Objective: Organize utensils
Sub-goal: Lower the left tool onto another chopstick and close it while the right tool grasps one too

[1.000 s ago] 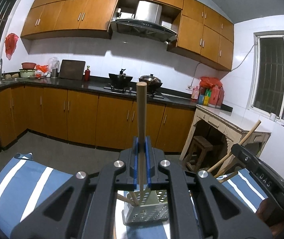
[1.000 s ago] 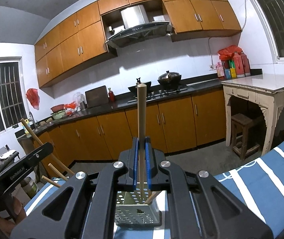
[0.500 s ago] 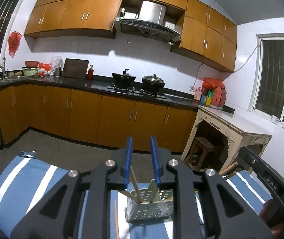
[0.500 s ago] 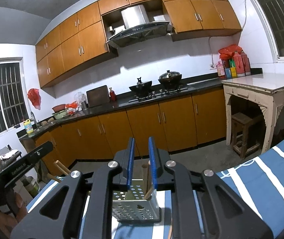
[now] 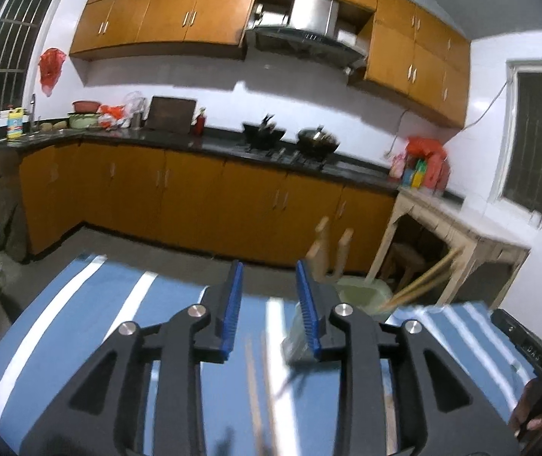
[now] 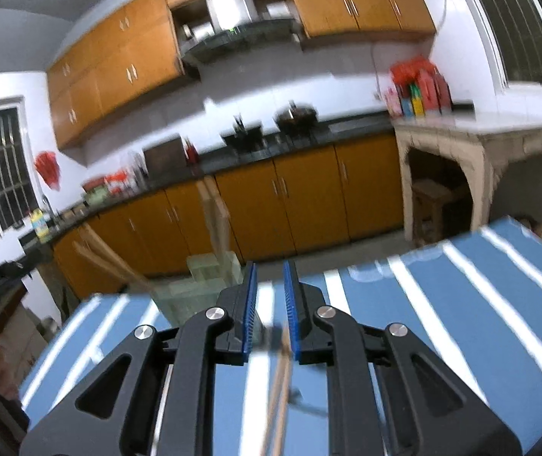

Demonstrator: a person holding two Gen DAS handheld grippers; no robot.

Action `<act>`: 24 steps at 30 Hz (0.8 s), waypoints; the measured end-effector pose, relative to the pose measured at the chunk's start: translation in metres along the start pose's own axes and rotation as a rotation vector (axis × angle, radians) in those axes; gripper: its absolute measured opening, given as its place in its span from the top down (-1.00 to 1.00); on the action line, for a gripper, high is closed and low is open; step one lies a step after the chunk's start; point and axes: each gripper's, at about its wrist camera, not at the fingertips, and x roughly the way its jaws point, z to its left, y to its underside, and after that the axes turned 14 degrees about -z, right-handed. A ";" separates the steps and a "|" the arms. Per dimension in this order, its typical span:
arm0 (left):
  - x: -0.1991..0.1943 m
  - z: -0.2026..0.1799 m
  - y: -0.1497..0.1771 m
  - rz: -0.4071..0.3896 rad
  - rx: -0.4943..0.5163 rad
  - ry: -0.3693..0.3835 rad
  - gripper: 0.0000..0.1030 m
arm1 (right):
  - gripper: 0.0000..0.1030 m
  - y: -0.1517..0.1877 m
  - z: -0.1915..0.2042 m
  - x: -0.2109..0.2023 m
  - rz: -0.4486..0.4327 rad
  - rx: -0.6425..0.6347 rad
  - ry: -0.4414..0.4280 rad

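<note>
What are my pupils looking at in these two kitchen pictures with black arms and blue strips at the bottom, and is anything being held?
There is no robot here. A person carries a hand-held grabbing tool in each hand, and each tool has a wide-angle camera looking forward along its two fingers. One picture comes from the left tool, the other from the right, so the room looks bent.

The black arms ending in blue strips are the left gripper and the right gripper. Both have just been opening, and their fingers hold nothing.

Below them is a blue and white striped cloth. On it stands a pale utensil holder with wooden chopsticks sticking up from it. More chopsticks lie loose on the cloth. Both pictures are blurred, so finer detail is unclear.
</note>
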 end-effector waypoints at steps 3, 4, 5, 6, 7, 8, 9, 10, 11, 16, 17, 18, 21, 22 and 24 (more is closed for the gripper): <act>0.000 0.015 0.031 0.077 0.015 -0.033 0.41 | 0.69 0.035 -0.013 0.013 0.116 0.027 0.037; 0.002 0.021 0.044 0.111 0.015 -0.044 0.41 | 0.69 0.048 -0.017 0.016 0.157 0.035 0.043; 0.003 0.027 0.056 0.145 0.012 -0.059 0.41 | 0.69 0.056 -0.018 0.019 0.185 0.038 0.047; 0.005 0.031 0.065 0.169 0.008 -0.064 0.41 | 0.69 0.065 -0.019 0.022 0.216 0.038 0.047; 0.007 0.035 0.076 0.202 0.003 -0.065 0.41 | 0.69 0.077 -0.017 0.027 0.255 0.036 0.044; 0.009 0.039 0.088 0.234 0.004 -0.071 0.41 | 0.69 0.084 -0.015 0.029 0.277 0.032 0.040; 0.009 0.041 0.095 0.254 0.007 -0.074 0.41 | 0.69 0.092 -0.013 0.033 0.302 0.026 0.032; 0.012 0.042 0.103 0.278 0.013 -0.075 0.41 | 0.69 0.098 -0.011 0.035 0.323 0.020 0.026; 0.013 0.044 0.113 0.308 0.018 -0.075 0.41 | 0.69 0.104 -0.007 0.039 0.346 0.012 0.019; 0.018 0.039 0.134 0.370 0.022 -0.059 0.41 | 0.69 0.118 0.001 0.052 0.406 -0.014 0.011; 0.018 0.038 0.137 0.377 0.023 -0.055 0.41 | 0.69 0.119 0.003 0.054 0.414 -0.019 0.010; 0.018 0.036 0.139 0.382 0.023 -0.052 0.41 | 0.69 0.121 0.004 0.056 0.421 -0.030 0.013; 0.022 0.032 0.142 0.398 0.025 -0.043 0.41 | 0.69 0.126 0.005 0.061 0.442 -0.061 0.034; 0.023 0.031 0.141 0.402 0.023 -0.040 0.41 | 0.70 0.128 0.003 0.061 0.449 -0.061 0.038; 0.026 0.030 0.143 0.413 0.020 -0.032 0.41 | 0.70 0.128 0.003 0.059 0.439 -0.075 0.038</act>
